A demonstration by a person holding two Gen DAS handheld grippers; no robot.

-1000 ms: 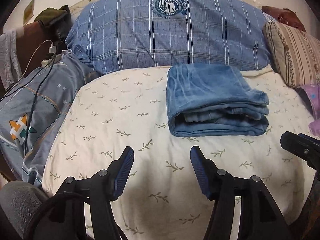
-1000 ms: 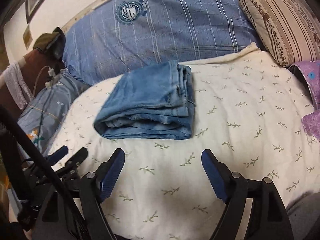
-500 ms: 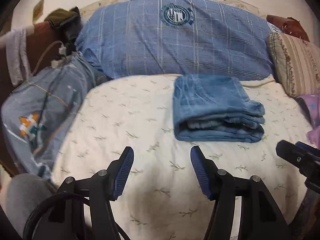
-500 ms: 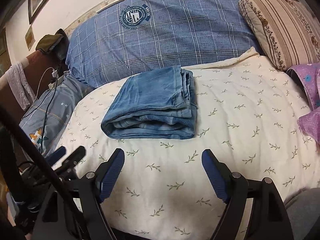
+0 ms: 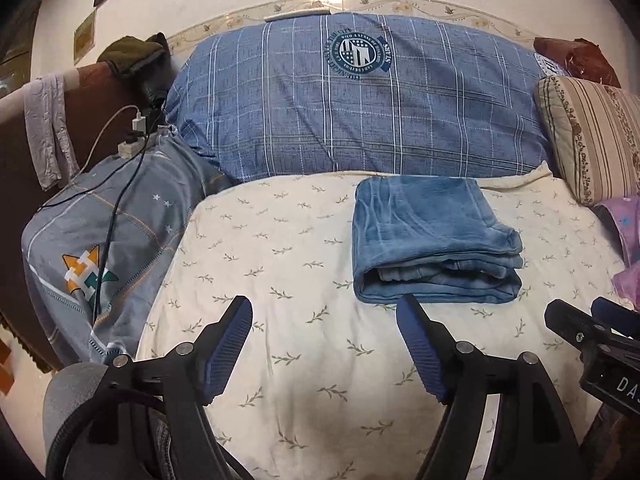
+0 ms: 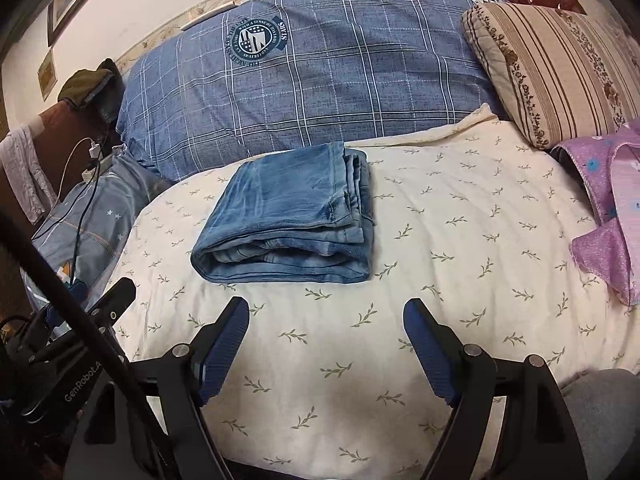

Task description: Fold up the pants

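A pair of blue jeans lies folded into a compact stack on the cream leaf-print bedspread, its rolled fold edge facing me. My left gripper hovers over the bedspread in front of the stack and to its left; its jaws are opening with nothing between them. In the right wrist view the folded jeans sit a short way beyond my right gripper, which is open and empty above the bedspread. The right gripper's tip shows at the left wrist view's right edge.
A large blue plaid pillow lies behind the jeans. A striped floral pillow and purple cloth lie at the right. At the left are a grey-blue patterned cover, charger cables and a brown headboard.
The left gripper has lifted and drawn back, so the jeans look smaller and farther off, and its jaws stand wider apart. The right gripper's view has barely shifted.
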